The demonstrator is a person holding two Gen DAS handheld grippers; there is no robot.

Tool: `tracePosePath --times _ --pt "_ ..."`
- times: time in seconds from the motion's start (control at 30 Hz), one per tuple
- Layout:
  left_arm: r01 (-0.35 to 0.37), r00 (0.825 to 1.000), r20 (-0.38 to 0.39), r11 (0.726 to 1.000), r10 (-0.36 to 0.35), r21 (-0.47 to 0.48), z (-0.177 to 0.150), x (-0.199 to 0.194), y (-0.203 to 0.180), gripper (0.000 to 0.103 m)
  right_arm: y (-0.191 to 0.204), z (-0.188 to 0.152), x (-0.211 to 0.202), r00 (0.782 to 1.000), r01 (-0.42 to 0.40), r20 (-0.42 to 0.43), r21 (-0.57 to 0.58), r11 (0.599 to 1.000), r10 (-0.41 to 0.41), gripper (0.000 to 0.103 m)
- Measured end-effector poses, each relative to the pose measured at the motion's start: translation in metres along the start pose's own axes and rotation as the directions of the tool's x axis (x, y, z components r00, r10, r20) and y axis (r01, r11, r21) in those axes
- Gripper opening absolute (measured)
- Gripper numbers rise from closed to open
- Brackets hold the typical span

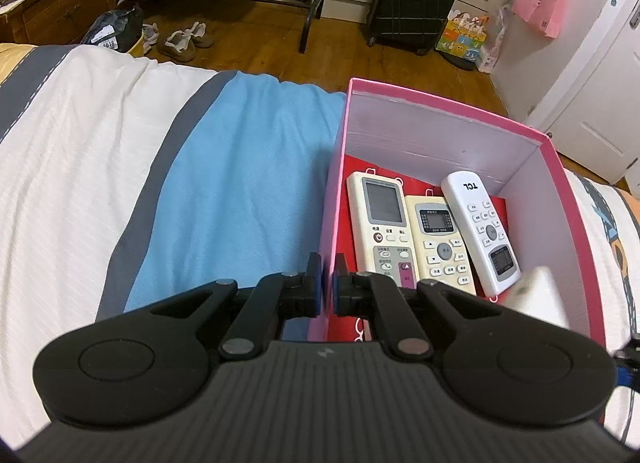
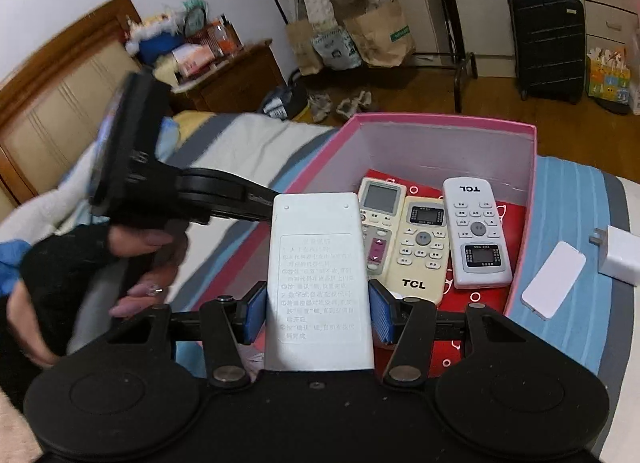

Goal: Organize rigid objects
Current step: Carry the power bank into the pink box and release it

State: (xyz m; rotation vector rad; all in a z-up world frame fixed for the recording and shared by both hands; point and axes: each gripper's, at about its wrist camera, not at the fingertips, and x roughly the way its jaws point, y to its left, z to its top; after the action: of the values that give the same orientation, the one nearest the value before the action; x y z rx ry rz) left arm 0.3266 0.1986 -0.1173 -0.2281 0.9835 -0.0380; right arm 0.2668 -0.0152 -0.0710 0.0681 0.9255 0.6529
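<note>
Remote (image 2: 318, 283) clamped face-down in right claw (image 2: 318, 313), box (image 2: 440, 121) just ahead; left claw (image 1: 327, 283) pinching box wall.

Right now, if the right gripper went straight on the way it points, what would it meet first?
Probably the remotes in the pink box: the right gripper, clamped on a white remote held back-side up, points down at the cream TCL remote. Depth is unclear.

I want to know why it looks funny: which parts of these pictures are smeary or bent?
Right wrist view: the other black handheld gripper and the hand holding it are blurred. Left wrist view: a white object at the pink cardboard box's corner is smeared. Both views bulge, with dark corners.
</note>
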Motion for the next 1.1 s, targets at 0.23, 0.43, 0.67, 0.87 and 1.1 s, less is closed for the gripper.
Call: tracePosePath --times 0.23,0.43,0.67,0.87,1.1 --pt "0.008 1.0 0.0 1.0 -0.008 -0.003 0.0 0.0 0.001 0.005 -0.005 -0.003 0.023 0.996 0.072 -0.047 0.017 0.997 -0.071 0.058" --pt "0.015 1.0 -0.001 1.0 -0.015 -0.005 0.0 0.0 0.001 0.005 -0.01 -0.001 0.042 0.989 0.137 -0.055 0.008 0.991 -0.137 0.058" --pt "0.024 1.0 -0.001 1.0 -0.024 -0.004 0.0 0.001 0.002 0.006 -0.014 0.019 0.061 0.978 0.186 -0.104 0.025 0.982 -0.183 0.058" --pt "0.027 1.0 0.0 1.0 -0.027 -0.005 0.0 0.0 0.001 0.006 -0.016 0.023 0.08 0.951 0.246 -0.199 0.023 0.969 -0.237 0.058" --pt "0.03 1.0 0.002 1.0 -0.03 -0.005 0.0 -0.001 0.002 0.006 -0.018 0.015 0.081 0.934 0.275 -0.24 0.001 0.961 -0.266 0.058"
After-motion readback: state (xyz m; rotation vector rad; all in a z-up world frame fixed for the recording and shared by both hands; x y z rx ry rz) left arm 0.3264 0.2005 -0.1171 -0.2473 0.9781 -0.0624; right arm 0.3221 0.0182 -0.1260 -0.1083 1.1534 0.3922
